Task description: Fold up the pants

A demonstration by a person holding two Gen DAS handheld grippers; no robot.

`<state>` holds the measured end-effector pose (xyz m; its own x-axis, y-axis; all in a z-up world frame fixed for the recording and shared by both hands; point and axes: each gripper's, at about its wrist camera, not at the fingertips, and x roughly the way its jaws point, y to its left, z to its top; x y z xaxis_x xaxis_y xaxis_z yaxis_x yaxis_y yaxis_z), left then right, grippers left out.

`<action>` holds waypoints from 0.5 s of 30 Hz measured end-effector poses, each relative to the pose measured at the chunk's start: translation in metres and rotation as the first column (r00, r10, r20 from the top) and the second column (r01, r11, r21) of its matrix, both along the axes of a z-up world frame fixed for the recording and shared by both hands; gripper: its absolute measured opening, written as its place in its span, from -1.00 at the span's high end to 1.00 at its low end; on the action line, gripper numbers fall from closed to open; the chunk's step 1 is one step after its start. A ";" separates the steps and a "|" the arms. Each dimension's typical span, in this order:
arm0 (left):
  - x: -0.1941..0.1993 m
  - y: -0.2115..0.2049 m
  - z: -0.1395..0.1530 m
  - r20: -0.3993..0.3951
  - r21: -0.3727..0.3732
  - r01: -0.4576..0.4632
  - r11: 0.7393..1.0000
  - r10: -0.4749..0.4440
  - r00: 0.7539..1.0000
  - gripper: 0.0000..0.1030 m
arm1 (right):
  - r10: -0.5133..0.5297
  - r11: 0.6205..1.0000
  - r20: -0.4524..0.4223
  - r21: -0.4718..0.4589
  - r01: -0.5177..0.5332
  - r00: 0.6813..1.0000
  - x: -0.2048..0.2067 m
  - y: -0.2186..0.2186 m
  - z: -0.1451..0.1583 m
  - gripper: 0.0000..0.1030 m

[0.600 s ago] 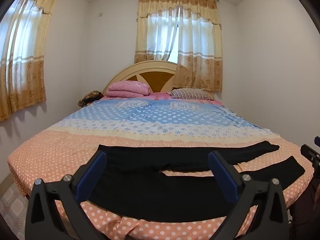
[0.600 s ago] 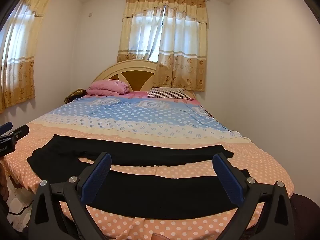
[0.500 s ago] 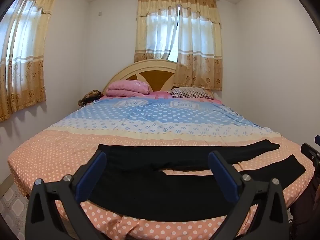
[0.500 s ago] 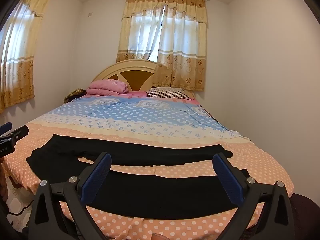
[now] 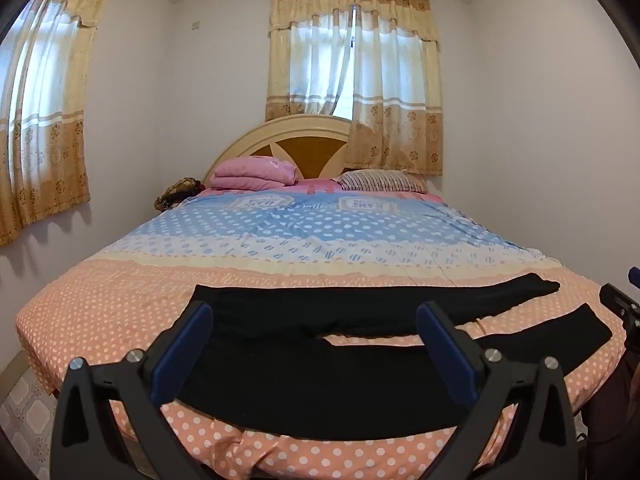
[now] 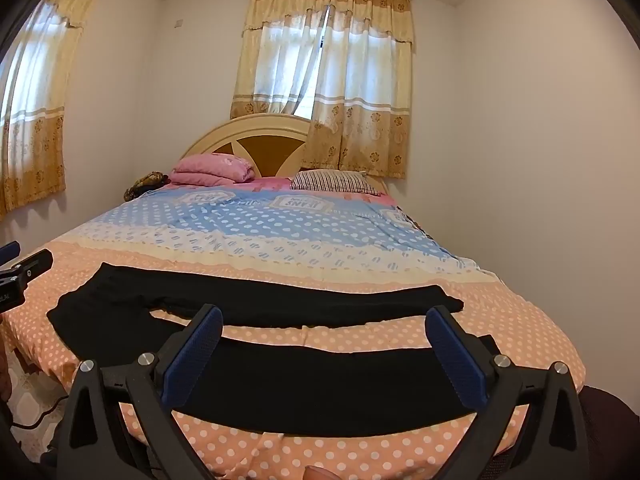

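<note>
The black pants [image 5: 320,364] lie spread flat across the foot of the bed [image 5: 100,308], waist toward nine o'clock and the two legs parted and running toward three o'clock, so the fold looks not yet begun. The left gripper [image 5: 314,320] and the right gripper [image 6: 324,322] hover short of the near edge, both jaws wide and empty. The next move probably calls for each to pinch the near leg (one by the waist, one by the cuff) and carry it toward twelve o'clock onto the far leg; no containers are in view.
</note>
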<state>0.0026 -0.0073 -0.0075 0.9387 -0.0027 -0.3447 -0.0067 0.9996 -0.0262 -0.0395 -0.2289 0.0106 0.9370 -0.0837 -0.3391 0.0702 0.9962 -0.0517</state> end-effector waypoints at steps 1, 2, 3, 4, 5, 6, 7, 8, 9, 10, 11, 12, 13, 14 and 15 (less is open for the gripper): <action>0.001 0.000 0.000 0.000 -0.001 -0.001 1.000 0.001 1.000 -1.00 | -0.001 1.000 -0.001 0.001 0.001 1.000 0.000 0.000 -0.001 -0.98; 0.001 -0.001 -0.001 -0.001 -0.001 -0.002 1.000 0.002 1.000 -1.00 | 0.000 1.000 -0.002 0.001 0.000 1.000 0.001 -0.001 -0.001 -0.98; 0.001 -0.001 -0.001 0.000 -0.001 -0.003 1.000 0.003 1.000 -1.00 | -0.001 1.000 -0.002 0.001 0.001 1.000 0.001 0.000 -0.001 -0.98; 0.001 0.000 -0.001 0.001 -0.001 -0.001 1.000 0.001 1.000 -1.00 | -0.001 1.000 -0.002 0.001 0.001 1.000 0.001 -0.001 -0.001 -0.98; 0.001 0.001 -0.001 0.001 -0.002 -0.001 1.000 0.001 1.000 -1.00 | -0.001 1.000 -0.002 0.001 0.001 1.000 0.001 -0.001 -0.002 -0.98; 0.001 0.000 -0.002 0.001 -0.002 -0.001 1.000 0.001 1.000 -1.00 | -0.001 1.000 -0.003 0.002 0.001 1.000 0.001 -0.001 -0.002 -0.98; 0.001 0.001 -0.001 0.001 -0.003 -0.001 1.000 0.001 1.000 -1.00 | -0.001 1.000 -0.004 0.002 0.001 1.000 0.001 -0.002 -0.002 -0.98; 0.001 0.001 -0.002 0.000 -0.003 -0.001 1.000 0.001 1.000 -1.00 | -0.001 1.000 -0.003 0.001 0.001 1.000 0.001 -0.002 -0.003 -0.98; 0.001 0.000 -0.002 0.000 -0.001 -0.002 1.000 0.002 1.000 -1.00 | 0.000 1.000 -0.005 0.002 0.000 1.000 0.002 -0.003 -0.004 -0.98; 0.001 0.001 -0.001 0.001 -0.003 -0.001 1.000 0.001 1.000 -1.00 | 0.000 1.000 -0.006 0.001 0.000 1.000 0.003 -0.003 -0.005 -0.98; 0.001 0.001 -0.002 0.000 -0.004 -0.001 1.000 0.001 1.000 -1.00 | -0.001 1.000 -0.006 0.002 0.001 1.000 0.003 -0.004 -0.006 -0.98; 0.001 0.001 -0.002 -0.001 -0.005 -0.001 1.000 0.001 1.000 -1.00 | -0.002 1.000 -0.006 0.002 0.002 1.000 0.003 -0.005 -0.006 -0.98; 0.001 0.000 -0.002 -0.002 -0.003 -0.002 1.000 0.002 1.000 -1.00 | -0.002 1.000 -0.007 0.002 0.002 1.000 0.003 -0.006 -0.007 -0.98; 0.001 0.000 -0.002 -0.002 -0.003 -0.003 1.000 0.003 1.000 -1.00 | -0.001 1.000 -0.008 0.002 0.001 1.000 0.003 -0.005 -0.006 -0.98; 0.001 0.000 -0.002 -0.003 -0.004 -0.004 1.000 0.004 1.000 -1.00 | -0.002 1.000 -0.008 0.001 0.002 1.000 0.003 -0.005 -0.007 -0.98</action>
